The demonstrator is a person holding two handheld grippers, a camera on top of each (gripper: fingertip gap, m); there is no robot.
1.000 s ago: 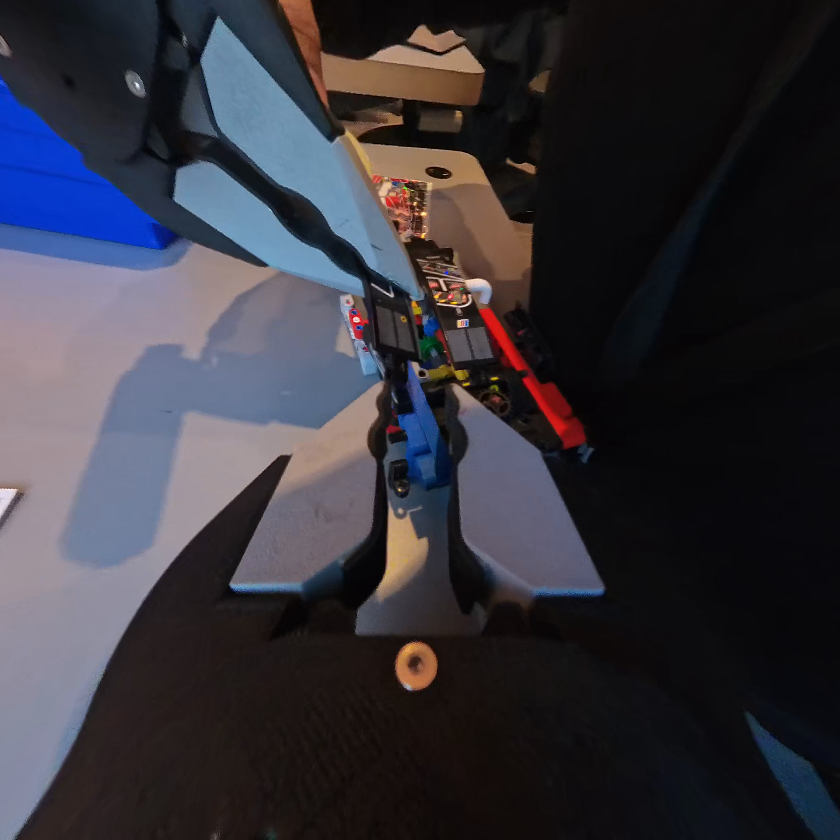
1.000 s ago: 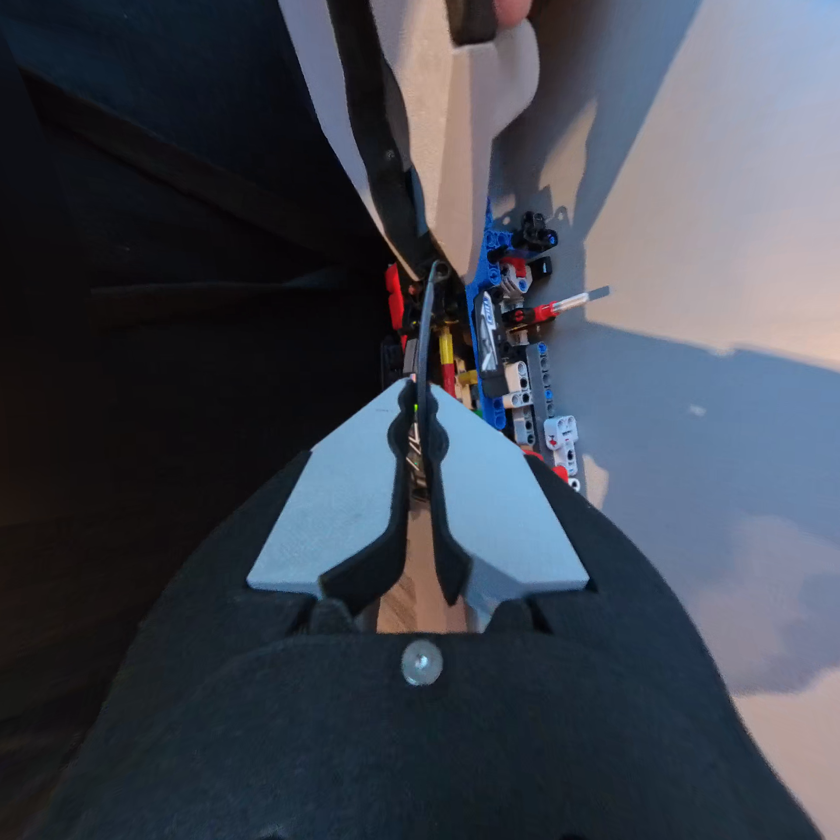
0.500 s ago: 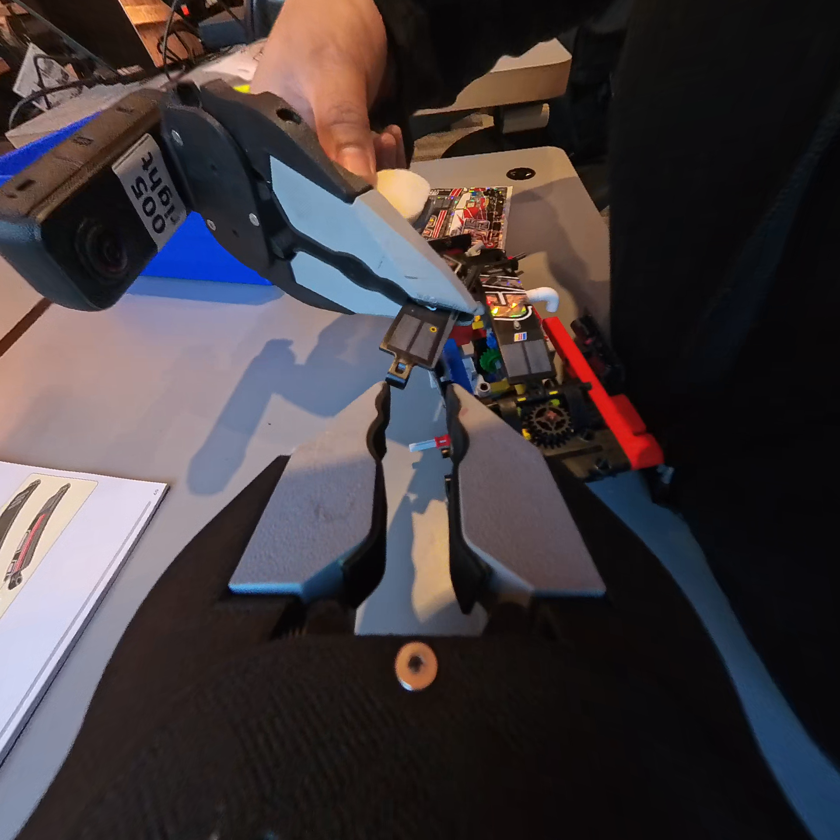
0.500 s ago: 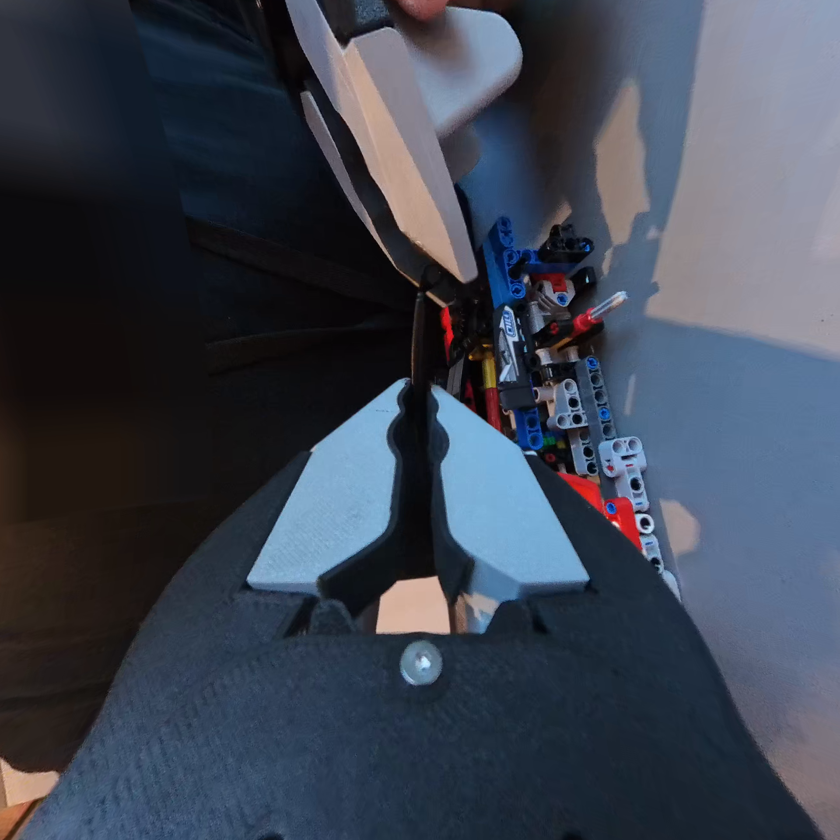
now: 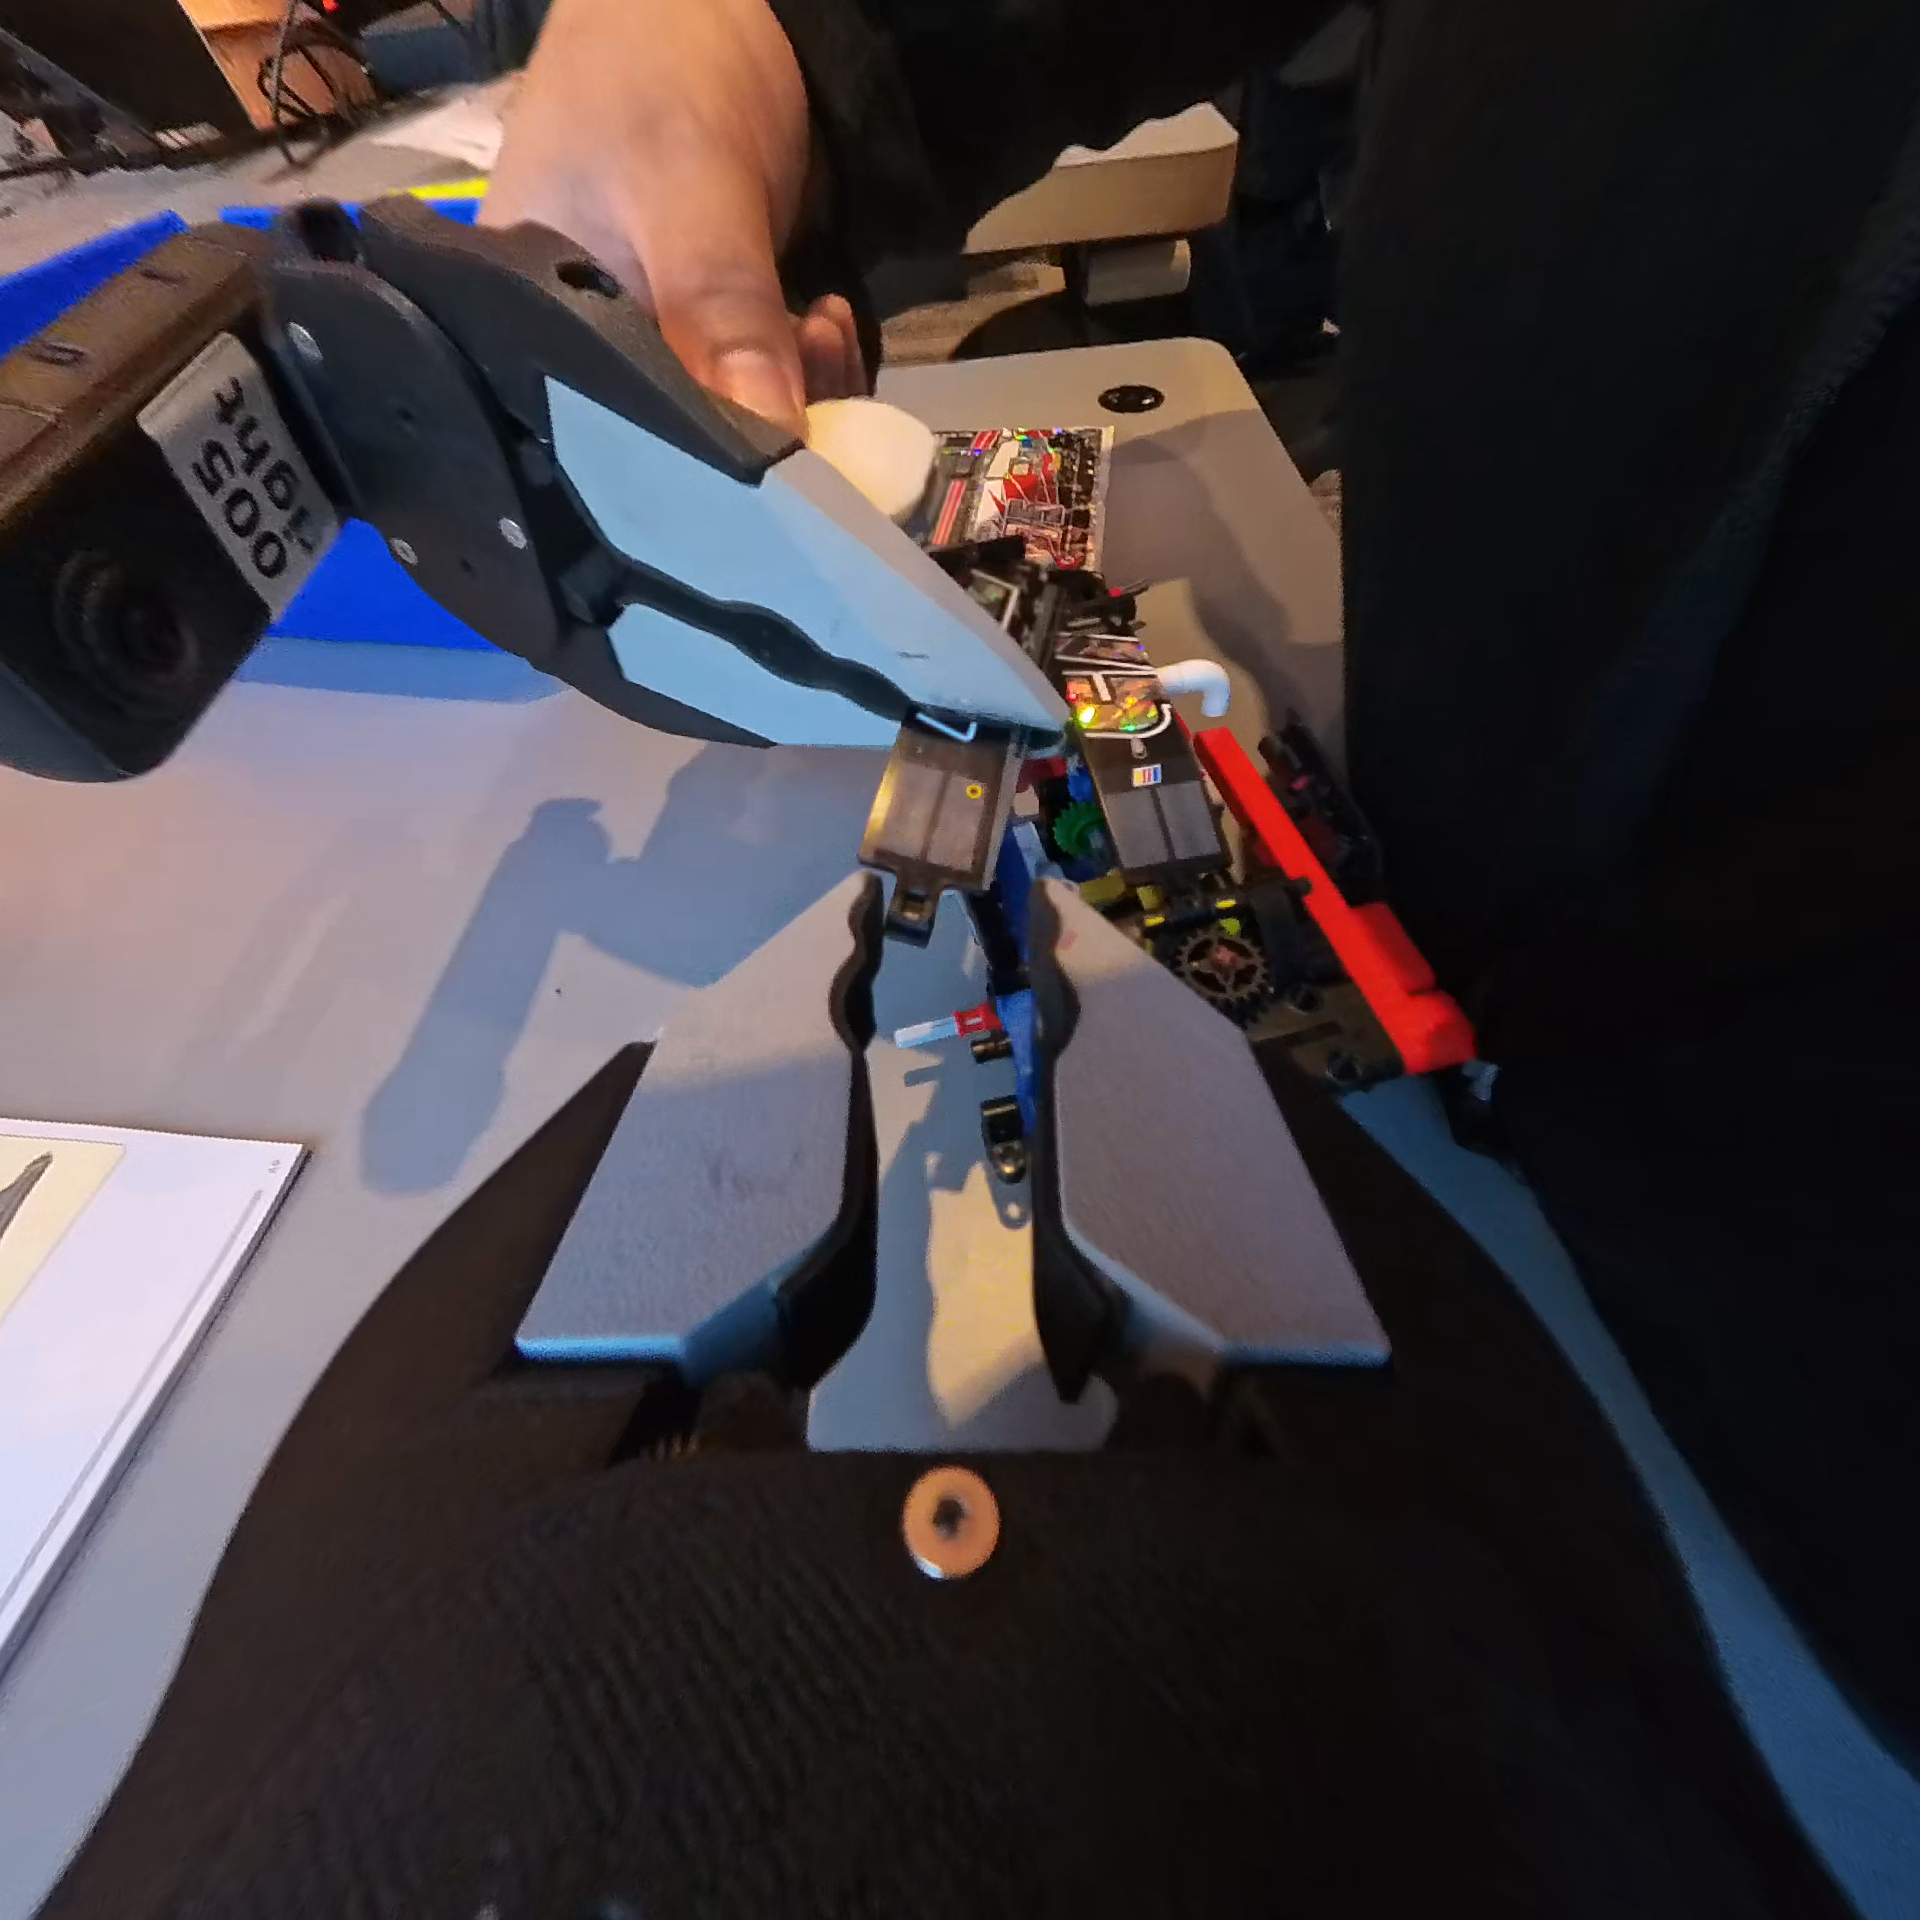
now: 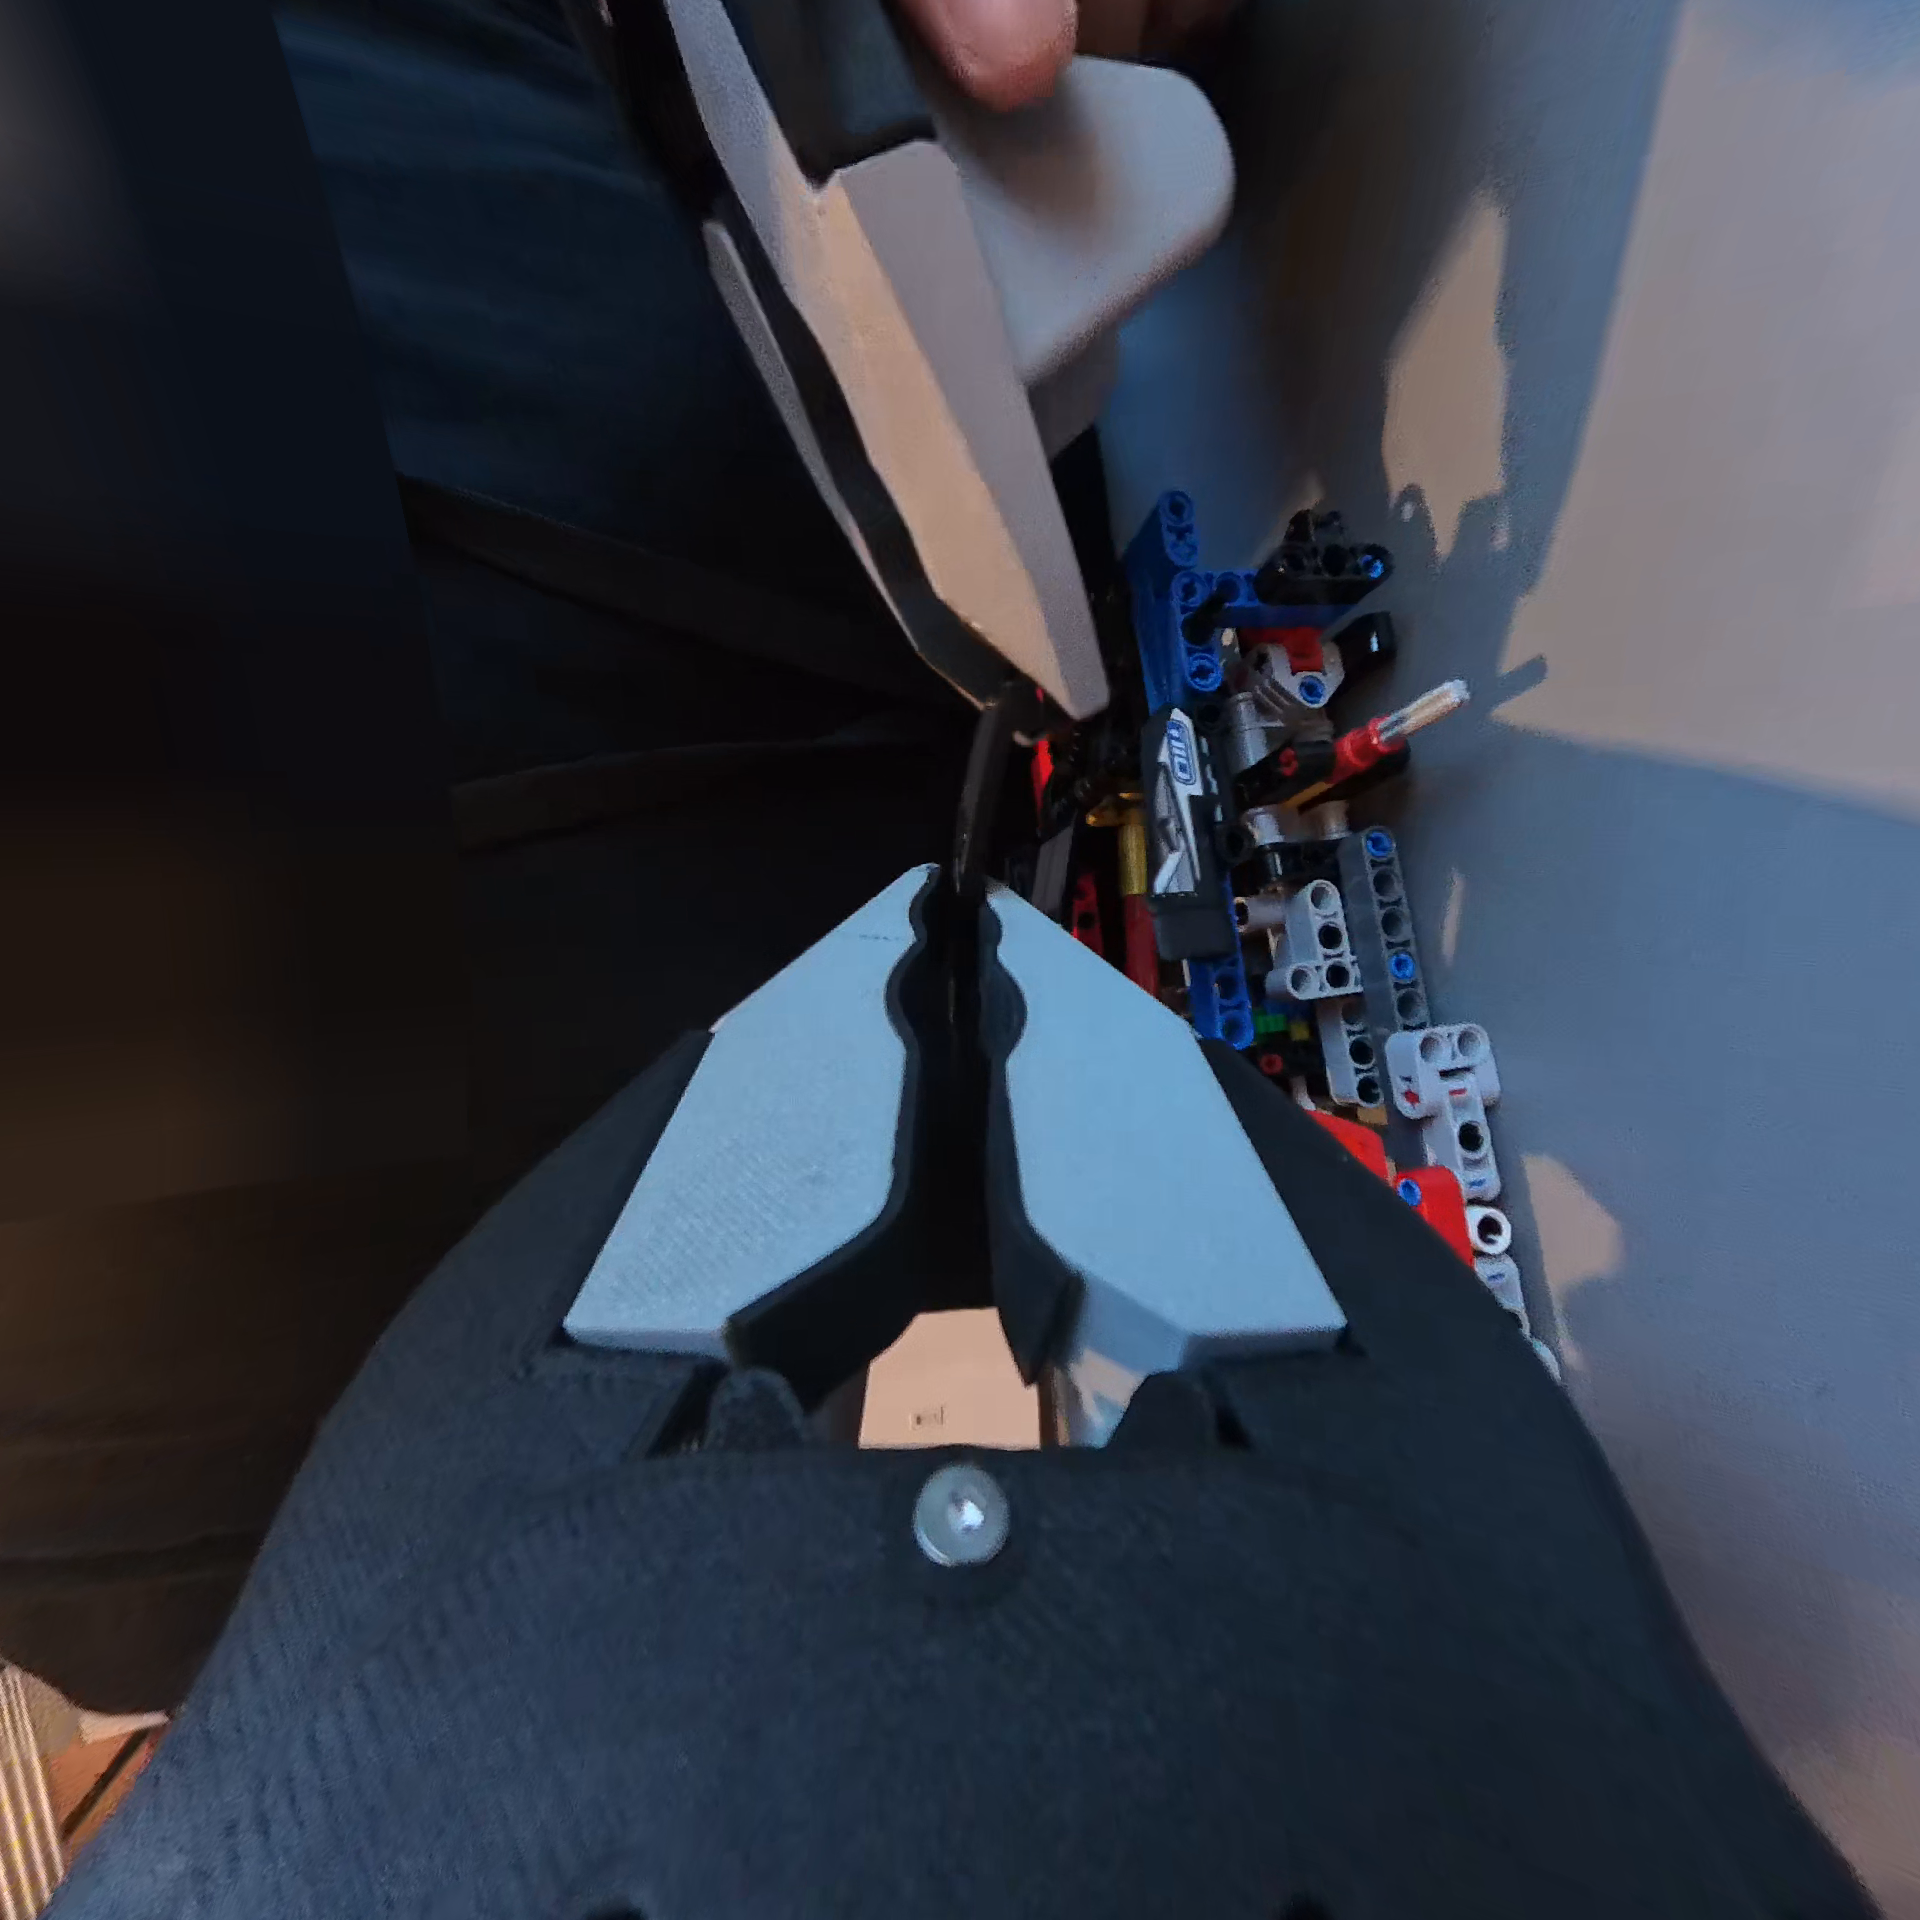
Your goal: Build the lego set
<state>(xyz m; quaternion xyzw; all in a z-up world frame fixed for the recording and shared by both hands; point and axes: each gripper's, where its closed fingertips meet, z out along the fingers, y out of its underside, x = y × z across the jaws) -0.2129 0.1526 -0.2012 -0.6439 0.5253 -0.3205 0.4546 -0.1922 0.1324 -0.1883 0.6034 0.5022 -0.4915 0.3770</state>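
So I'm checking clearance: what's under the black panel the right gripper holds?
Under the black panel lies bare grey table, with the left gripper open just below. The panel's top edge is covered by the right gripper fingers.

Grey table (image 5: 312,883), hard shadows, dim surroundings.

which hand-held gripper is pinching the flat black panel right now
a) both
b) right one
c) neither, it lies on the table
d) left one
b) the right hand-held gripper is clamped on the top edge of the flat black panel, which hangs in the air, while the left hand-held gripper is open just below it with nothing between its fingers.
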